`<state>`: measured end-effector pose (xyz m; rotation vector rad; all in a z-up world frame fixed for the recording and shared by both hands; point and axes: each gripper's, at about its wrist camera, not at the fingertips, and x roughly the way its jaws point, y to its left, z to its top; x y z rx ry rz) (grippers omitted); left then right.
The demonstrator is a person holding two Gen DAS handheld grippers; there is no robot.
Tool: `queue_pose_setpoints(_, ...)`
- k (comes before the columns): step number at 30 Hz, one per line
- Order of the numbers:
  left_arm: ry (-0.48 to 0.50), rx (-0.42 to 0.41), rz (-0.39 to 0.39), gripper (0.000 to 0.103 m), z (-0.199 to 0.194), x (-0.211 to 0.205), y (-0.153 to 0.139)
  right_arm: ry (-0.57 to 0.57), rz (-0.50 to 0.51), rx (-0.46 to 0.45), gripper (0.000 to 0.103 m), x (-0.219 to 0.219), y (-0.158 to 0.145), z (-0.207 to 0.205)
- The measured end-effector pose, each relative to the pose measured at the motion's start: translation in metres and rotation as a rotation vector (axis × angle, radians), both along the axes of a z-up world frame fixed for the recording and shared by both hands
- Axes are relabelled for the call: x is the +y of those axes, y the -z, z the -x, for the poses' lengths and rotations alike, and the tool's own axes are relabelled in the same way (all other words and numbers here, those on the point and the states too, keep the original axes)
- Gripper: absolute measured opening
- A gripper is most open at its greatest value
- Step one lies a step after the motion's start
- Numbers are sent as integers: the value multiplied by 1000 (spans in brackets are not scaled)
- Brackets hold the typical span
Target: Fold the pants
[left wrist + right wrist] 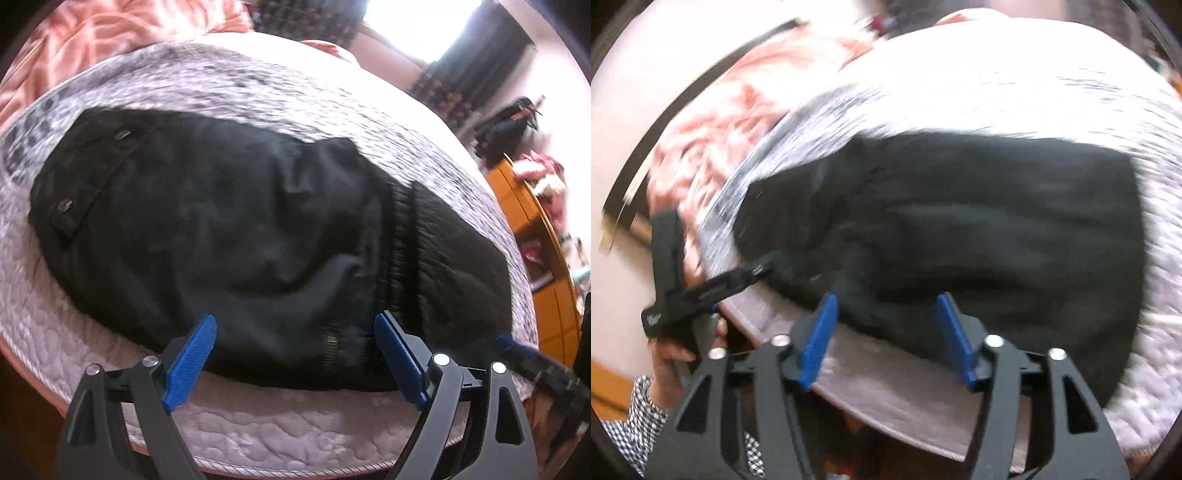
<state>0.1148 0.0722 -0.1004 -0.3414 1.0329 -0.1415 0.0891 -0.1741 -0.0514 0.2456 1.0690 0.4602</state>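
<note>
On quilted bed: black pants folded, lying flat. Left gripper and right gripper both released, hovering at near edge.

Matt black cloth pants, seemingly quilted mattress

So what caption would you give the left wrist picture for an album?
Open left gripper poised over folded black pants lying on a quilted mattress.
</note>
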Motion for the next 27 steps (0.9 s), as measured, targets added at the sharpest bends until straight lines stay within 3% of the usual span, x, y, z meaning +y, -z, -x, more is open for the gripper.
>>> queue_pose_setpoints(1, 9, -3, 2, 89, 0, -4, -1, 76, 15, 2, 74, -28, -3, 3)
queue_pose_setpoints(5, 48, -4, 3, 89, -3, -24, -2, 246, 76, 47, 75, -104, 7, 6)
queue_pose_setpoints(9, 90, -6, -37, 89, -8, -51, 2, 280, 51, 152, 75, -148, 40, 2)
queue_pose_setpoints(11, 97, 10, -78, 89, -12, -63, 8, 251, -15, 196, 75, -156, 57, -2)
queue_pose_setpoints(15, 101, 40, -150, 91, -17, -79, 27, 156, -240, 289, 77, -156, 94, -7)
queue_pose_setpoints(18, 89, 39, -168, 97, -19, -80, 34, 144, -291, 286, 64, -152, 102, -11)
queue_pose_setpoints(21, 88, 48, -155, 99, -21, -81, 36, 118, -399, 237, 25, -160, 85, -10)
queue_pose_setpoints(25, 74, 31, -141, 99, -21, -87, 35, 91, -357, 108, 20, -161, 36, -3)
queue_pose_setpoints(27, 75, 27, -137, 99, -22, -91, 38, 111, -292, 99, 20, -159, 29, -2)
